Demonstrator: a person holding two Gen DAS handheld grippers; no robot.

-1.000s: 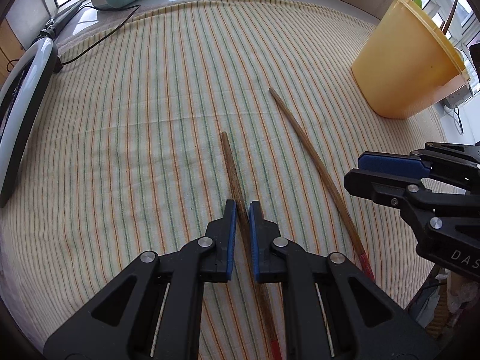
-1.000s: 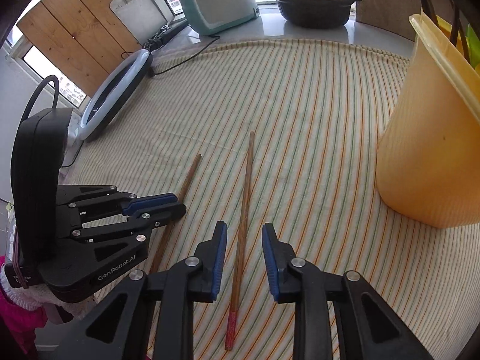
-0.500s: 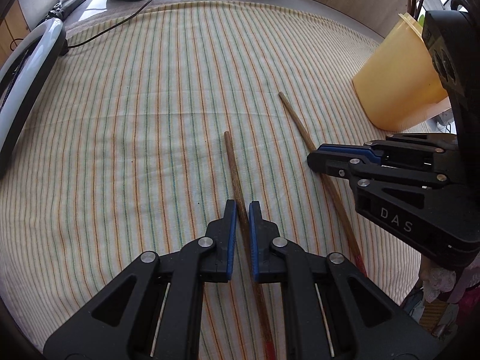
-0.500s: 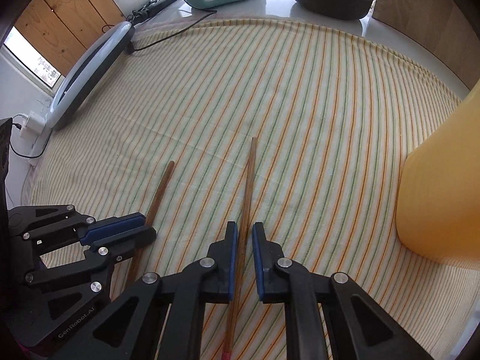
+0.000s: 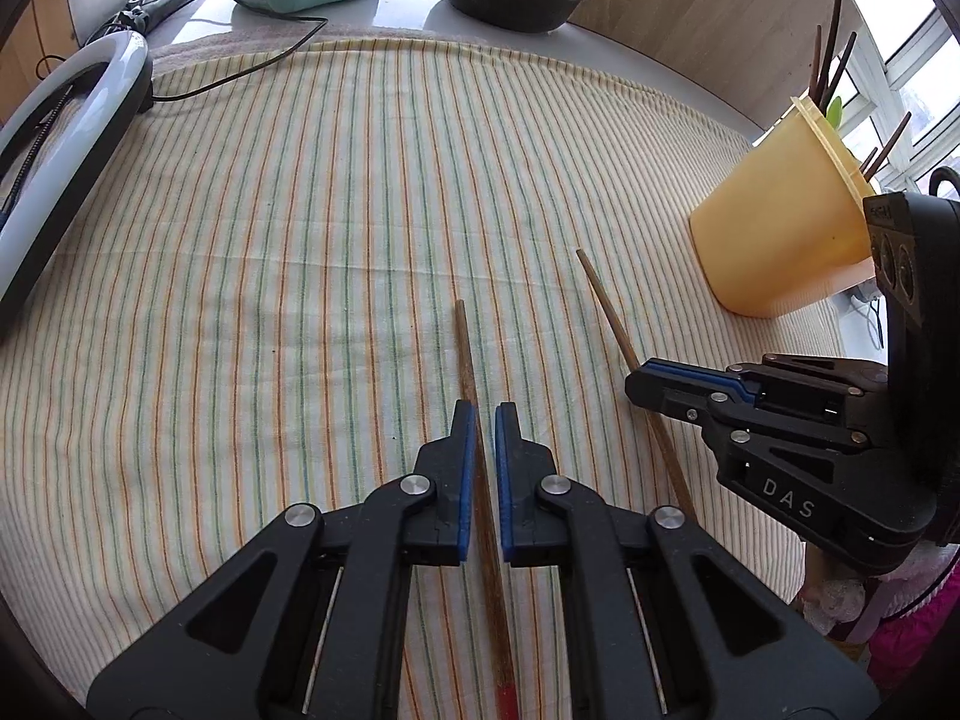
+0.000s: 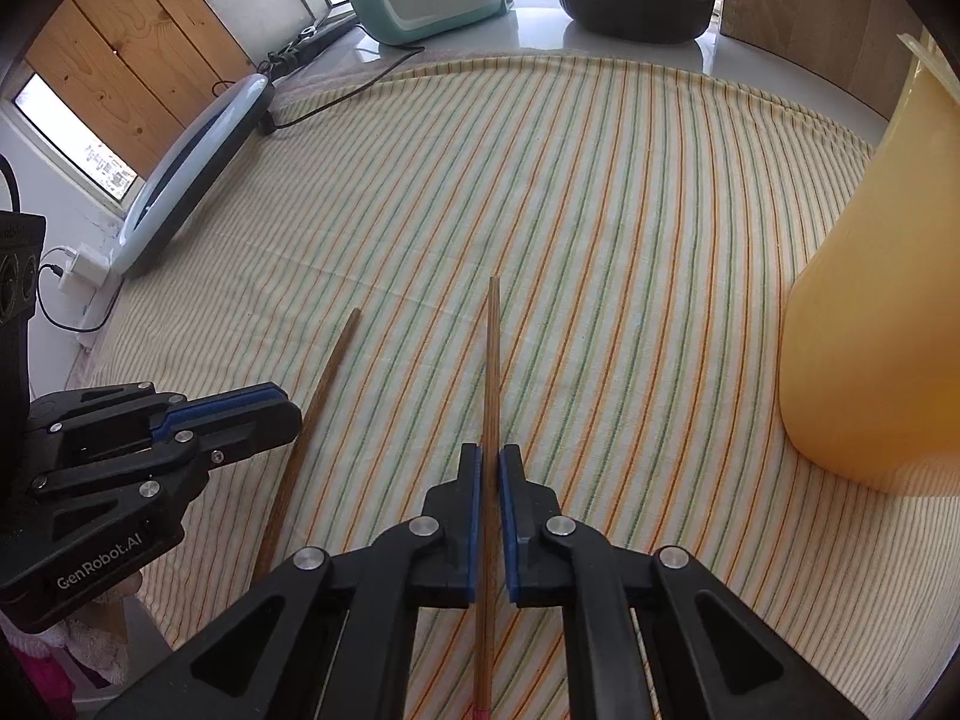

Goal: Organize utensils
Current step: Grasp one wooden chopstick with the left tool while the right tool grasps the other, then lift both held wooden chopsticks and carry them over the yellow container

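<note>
**Both tongs clamped on chopsticks**

Left tongs (image 5: 485,414) pinch one chopstick (image 5: 467,354); right tongs (image 6: 489,456) grip the other chopstick (image 6: 493,354) — both mid-surface on the striped cloth (image 5: 300,240). Only the left view shows sticks standing in the yellow cup (image 5: 780,240) — near the right edge.

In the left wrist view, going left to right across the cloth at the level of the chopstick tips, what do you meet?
Ring light → chopstick in the left gripper → second chopstick, in the right gripper → yellow cup.
</note>
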